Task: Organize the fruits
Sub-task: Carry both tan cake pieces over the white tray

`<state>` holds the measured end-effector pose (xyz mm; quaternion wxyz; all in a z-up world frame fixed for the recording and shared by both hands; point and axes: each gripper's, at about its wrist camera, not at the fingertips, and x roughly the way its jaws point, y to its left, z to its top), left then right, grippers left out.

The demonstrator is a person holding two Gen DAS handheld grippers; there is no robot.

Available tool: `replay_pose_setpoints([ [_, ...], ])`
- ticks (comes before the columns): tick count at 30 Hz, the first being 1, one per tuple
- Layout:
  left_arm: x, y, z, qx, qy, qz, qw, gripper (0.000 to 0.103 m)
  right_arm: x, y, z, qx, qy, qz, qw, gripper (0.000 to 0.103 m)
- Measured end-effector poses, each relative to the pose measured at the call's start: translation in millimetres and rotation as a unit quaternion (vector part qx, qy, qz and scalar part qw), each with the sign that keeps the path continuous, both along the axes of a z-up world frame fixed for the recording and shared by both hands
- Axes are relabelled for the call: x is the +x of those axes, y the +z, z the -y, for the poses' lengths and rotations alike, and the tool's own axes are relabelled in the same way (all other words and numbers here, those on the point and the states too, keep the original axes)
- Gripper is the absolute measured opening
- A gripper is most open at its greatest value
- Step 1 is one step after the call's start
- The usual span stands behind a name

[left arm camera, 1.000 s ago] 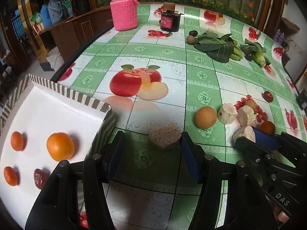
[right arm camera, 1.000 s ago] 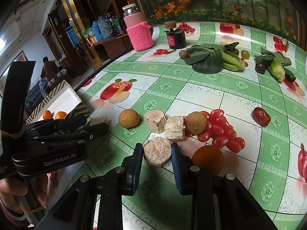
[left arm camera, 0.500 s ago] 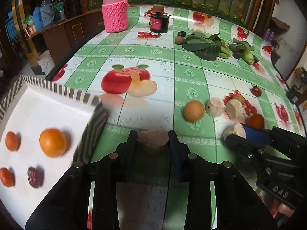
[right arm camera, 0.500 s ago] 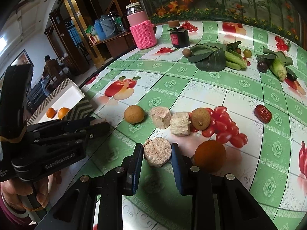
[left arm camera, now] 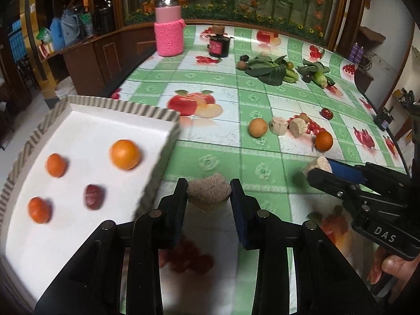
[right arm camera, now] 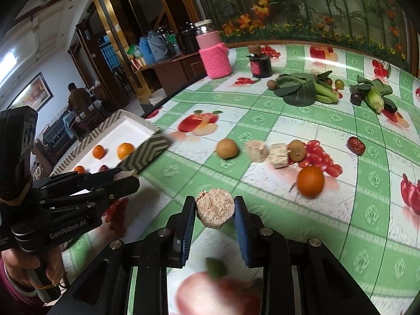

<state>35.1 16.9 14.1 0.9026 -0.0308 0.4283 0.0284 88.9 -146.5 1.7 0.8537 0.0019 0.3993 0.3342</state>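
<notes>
Two handheld grippers, each clamped on a cut sugarcane chunk, lifted above the fruit-print tablecloth (left arm camera: 262, 99).

Left gripper (left arm camera: 209, 197): closed by its blue pads onto a grey-brown sugarcane chunk (left arm camera: 209, 193), held near the right rim of the white striped tray (left arm camera: 157, 181) carrying oranges and a red date. Right gripper (right arm camera: 214, 211): pinched on a paler hexagonal chunk (right arm camera: 214, 207), with a loose orange (right arm camera: 310, 181) just beyond. Judged stiff, fibrous, light, unlikely to crush; best taken across flat cut sides, as here.
</notes>
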Motion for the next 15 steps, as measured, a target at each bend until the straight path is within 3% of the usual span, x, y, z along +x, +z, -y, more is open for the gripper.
replay_pose_setpoints([
  [15, -59.1, 18.0, -60.8, 0.055, 0.064, 0.037, 0.9957, 0.032, -43.9, 24.3, -61.3, 0.003, 0.057, 0.029, 0.998, 0.029],
])
